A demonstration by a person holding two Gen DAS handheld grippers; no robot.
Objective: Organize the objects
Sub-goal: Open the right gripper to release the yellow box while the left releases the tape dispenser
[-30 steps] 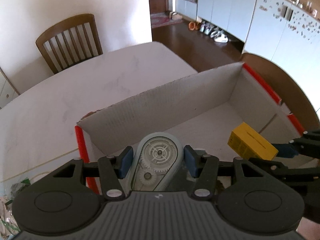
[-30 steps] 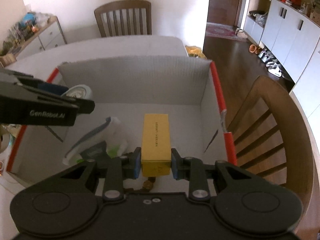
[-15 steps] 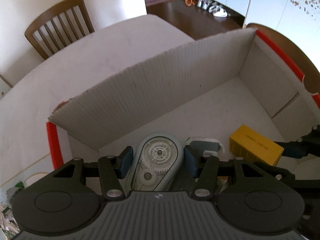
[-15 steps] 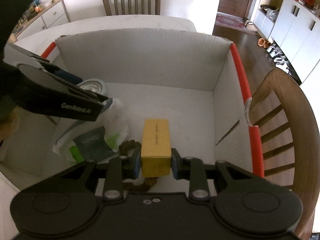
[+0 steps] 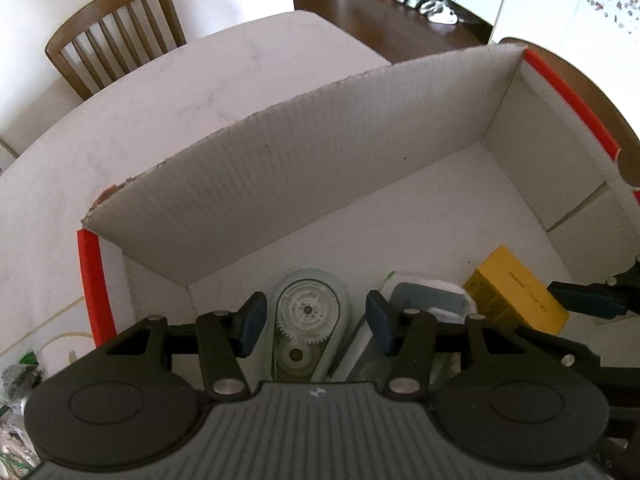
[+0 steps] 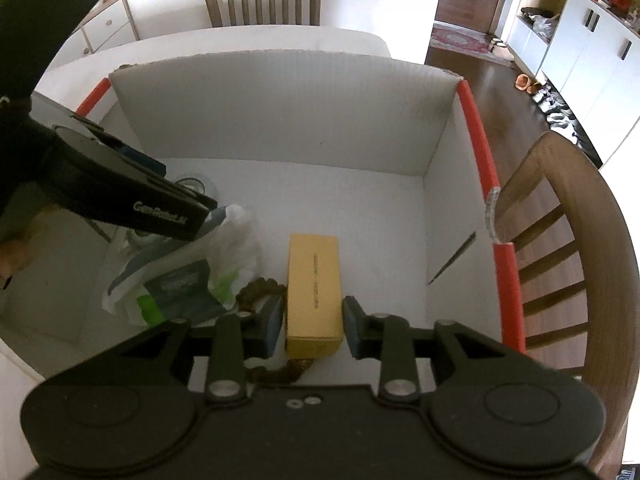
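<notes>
Box (image 6: pixel 280 120) of white corrugated board, red-edged along both side rims, open-topped on a white marbled table (image 5: pixel 200 80). At its left end, down on the floor: pale grey-blue tape dispenser (image 5: pixel 308 308) with a clear gear window, long axis towards the far wall, rounded end foremost, rear end cut off behind the left gripper (image 5: pixel 315 320). Blue pads there roughly half spread, a clear gap on either side of the dispenser, nothing gripped. Next rightwards: crumpled clear plastic bag (image 6: pixel 236 240) with a dark grey and green packet (image 6: pixel 180 284) inside, its print too blurred to read, its left part hidden under the left gripper in the right wrist view. Just beside it, a string of brown beads (image 6: pixel 260 286), mostly covered. Then a yellow oblong carton (image 6: pixel 314 272), flat on the floor near the middle, long axis towards the far wall, near end between the fingers of the right gripper (image 6: pixel 313 322). Jaws opening, narrow gaps at both pads, no squeeze on the carton. Right part of the floor bare up to the right wall. Beyond that wall, a curved brown wooden chair (image 6: pixel 568 240).
</notes>
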